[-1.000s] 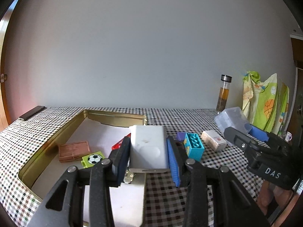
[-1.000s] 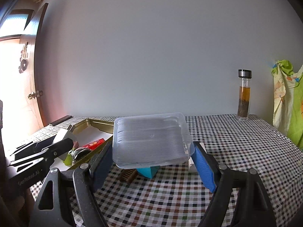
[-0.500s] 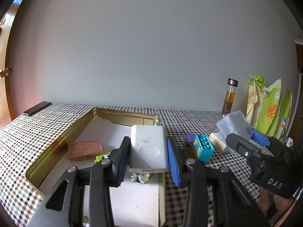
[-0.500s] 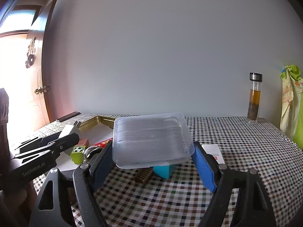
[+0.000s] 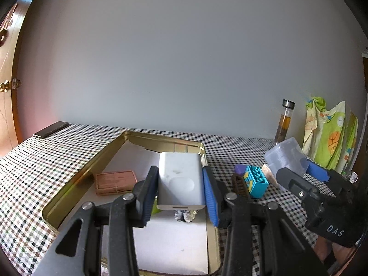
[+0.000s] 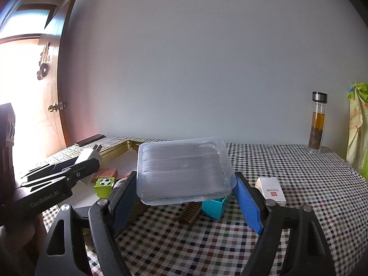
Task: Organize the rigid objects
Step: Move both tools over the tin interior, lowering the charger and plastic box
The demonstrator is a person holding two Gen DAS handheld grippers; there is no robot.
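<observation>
My left gripper point(image 5: 180, 185) is shut on a white charger block point(image 5: 180, 179) and holds it above the gold tin tray point(image 5: 96, 158). A brown box point(image 5: 115, 181) and a crumpled foil piece point(image 5: 185, 216) lie in the tray. My right gripper point(image 6: 185, 187) is shut on a clear plastic box point(image 6: 184, 172), held above the checkered table; it also shows in the left wrist view point(image 5: 286, 159). A green football block point(image 6: 104, 185) sits in the tray.
On the table right of the tray lie a teal brick point(image 5: 256, 180), a brown comb point(image 6: 189, 215), a purple piece point(image 5: 240, 168) and a white carton point(image 6: 271, 189). A glass bottle point(image 6: 317, 124) stands at the back. A dark phone point(image 5: 50, 129) lies far left. Colourful cloth point(image 5: 329, 135) hangs right.
My left gripper has moved left and up over the tray with the white block. My right gripper has lifted a little with the clear box still in it.
</observation>
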